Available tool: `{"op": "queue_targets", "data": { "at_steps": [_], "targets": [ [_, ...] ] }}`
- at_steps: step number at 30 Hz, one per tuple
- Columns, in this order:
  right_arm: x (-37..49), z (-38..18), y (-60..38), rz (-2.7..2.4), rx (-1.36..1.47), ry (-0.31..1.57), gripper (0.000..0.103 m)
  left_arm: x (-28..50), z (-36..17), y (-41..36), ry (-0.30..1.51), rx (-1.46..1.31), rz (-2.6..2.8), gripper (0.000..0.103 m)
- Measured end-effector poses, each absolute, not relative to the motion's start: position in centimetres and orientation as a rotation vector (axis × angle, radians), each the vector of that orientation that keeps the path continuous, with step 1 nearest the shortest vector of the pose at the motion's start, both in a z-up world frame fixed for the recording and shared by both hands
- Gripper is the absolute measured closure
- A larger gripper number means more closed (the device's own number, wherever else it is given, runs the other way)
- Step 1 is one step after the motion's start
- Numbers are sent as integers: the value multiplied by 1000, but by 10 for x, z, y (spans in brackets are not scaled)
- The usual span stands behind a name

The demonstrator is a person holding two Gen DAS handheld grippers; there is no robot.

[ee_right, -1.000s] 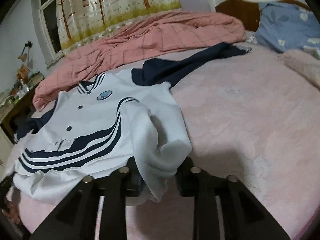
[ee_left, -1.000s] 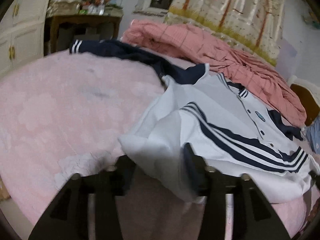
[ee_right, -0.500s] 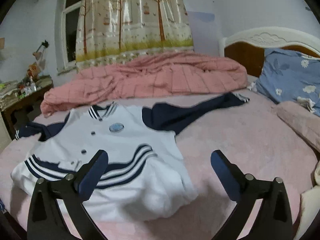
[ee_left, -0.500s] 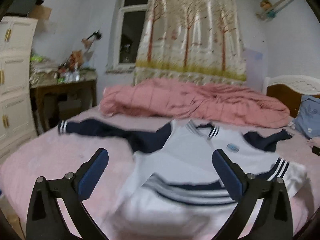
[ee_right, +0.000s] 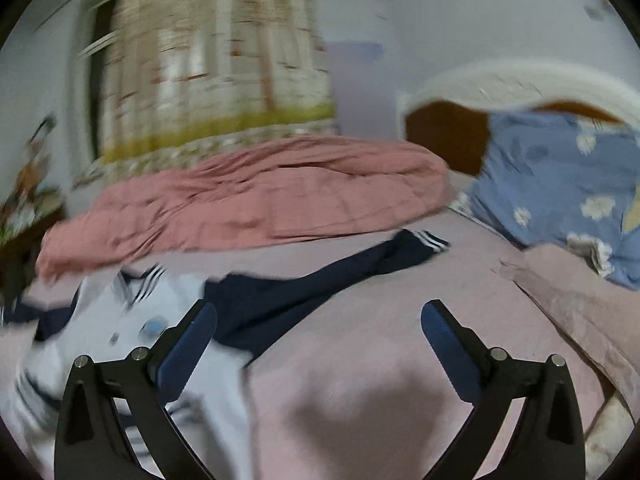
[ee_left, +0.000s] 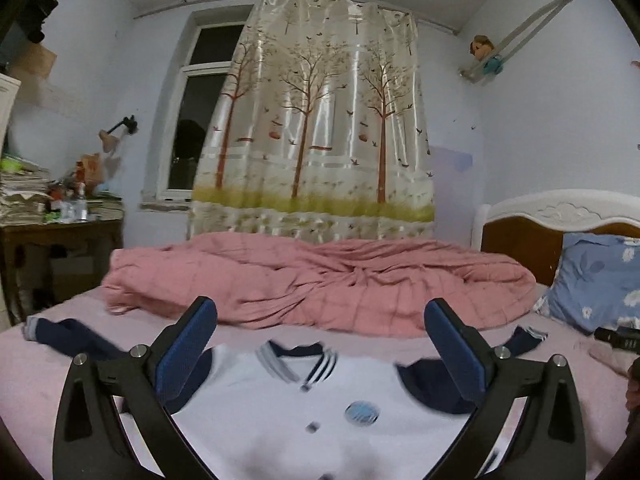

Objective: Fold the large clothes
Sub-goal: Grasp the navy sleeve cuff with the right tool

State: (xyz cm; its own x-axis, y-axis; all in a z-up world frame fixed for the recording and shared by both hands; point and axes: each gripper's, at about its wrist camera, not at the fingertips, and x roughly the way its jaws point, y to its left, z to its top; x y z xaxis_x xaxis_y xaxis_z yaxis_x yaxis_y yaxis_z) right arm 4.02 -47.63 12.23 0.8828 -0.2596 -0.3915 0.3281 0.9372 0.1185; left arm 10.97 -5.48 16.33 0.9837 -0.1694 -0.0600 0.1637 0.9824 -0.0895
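Observation:
A white jacket (ee_left: 280, 412) with navy sleeves, striped collar and a round blue badge lies face up on the pink bed (ee_left: 40, 376). Its hem is folded up over the body. In the left wrist view my left gripper (ee_left: 320, 332) hangs above the jacket's chest, wide open and empty. The same jacket (ee_right: 100, 344) shows at the lower left of the blurred right wrist view, one navy sleeve (ee_right: 340, 272) stretching out toward the headboard. My right gripper (ee_right: 318, 332) is wide open and empty above the bed sheet (ee_right: 360, 360), to the right of the jacket.
A rumpled pink quilt (ee_left: 320, 280) lies across the far side of the bed under a tree-print curtain (ee_left: 320, 120). A blue flowered pillow (ee_right: 560, 184) leans on the headboard (ee_left: 560, 216) at right. A cluttered wooden table (ee_left: 60, 232) stands at left.
Both grippers let go of the folded-up hem and opened wide. Both then rose and drew back from the jacket, so the views now look level across the bed.

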Motion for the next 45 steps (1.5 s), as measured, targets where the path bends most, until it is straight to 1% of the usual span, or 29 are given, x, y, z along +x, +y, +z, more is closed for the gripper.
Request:
{"op": "queue_targets", "data": {
  "at_steps": [3, 5, 7, 8, 10, 11, 14, 16, 18, 20, 21, 22, 25, 27, 28, 29, 33, 36, 40, 45],
  "targets": [
    [80, 122, -547, -388, 293, 390, 1, 153, 145, -77, 98, -119, -139, 0],
    [113, 107, -592, -449, 334, 408, 11, 179, 114, -84, 147, -140, -126, 0],
    [146, 86, -630, -459, 388, 454, 17, 204, 74, -87, 215, -150, -127, 0],
    [168, 70, -652, -443, 432, 494, 25, 216, 53, -90, 256, -131, -119, 0],
    [207, 37, -692, -407, 525, 564, 34, 242, 19, -99, 367, -38, -83, 0],
    [228, 18, -715, -400, 590, 575, 36, 255, 10, -100, 429, -28, -80, 0],
    [261, -15, -763, -465, 707, 529, 36, 271, -2, -91, 500, -110, -98, 0],
    [280, -33, -789, -521, 732, 484, 36, 277, -12, -86, 543, -139, -95, 0],
    [301, -55, -813, -486, 771, 492, 36, 279, -16, -83, 563, -163, -86, 0],
    [305, -55, -826, -421, 822, 396, 36, 275, -14, -83, 548, -162, -74, 0],
    [310, -55, -834, -428, 838, 382, 36, 273, -13, -85, 535, -152, -73, 0],
    [315, -58, -839, -450, 850, 398, 38, 271, -13, -87, 526, -140, -76, 0],
    [338, -55, -835, -450, 776, 446, 38, 271, -11, -97, 510, -88, -81, 0],
    [357, -54, -825, -416, 696, 515, 55, 269, -9, -101, 497, -64, -83, 0],
    [362, -53, -821, -410, 674, 530, 87, 267, -8, -102, 487, -58, -80, 0],
    [362, -54, -816, -387, 662, 530, 90, 265, -6, -103, 475, -52, -78, 0],
    [341, -34, -797, -467, 588, 424, 92, 255, 1, -107, 420, -20, -58, 0],
    [321, -4, -767, -545, 470, 370, 93, 246, 6, -108, 392, -1, -59, 0],
    [288, 13, -721, -485, 459, 306, 93, 238, 12, -103, 366, -23, -63, 0],
    [246, 23, -656, -352, 396, 283, 93, 222, 26, -101, 277, 19, -35, 0]
  ]
}}
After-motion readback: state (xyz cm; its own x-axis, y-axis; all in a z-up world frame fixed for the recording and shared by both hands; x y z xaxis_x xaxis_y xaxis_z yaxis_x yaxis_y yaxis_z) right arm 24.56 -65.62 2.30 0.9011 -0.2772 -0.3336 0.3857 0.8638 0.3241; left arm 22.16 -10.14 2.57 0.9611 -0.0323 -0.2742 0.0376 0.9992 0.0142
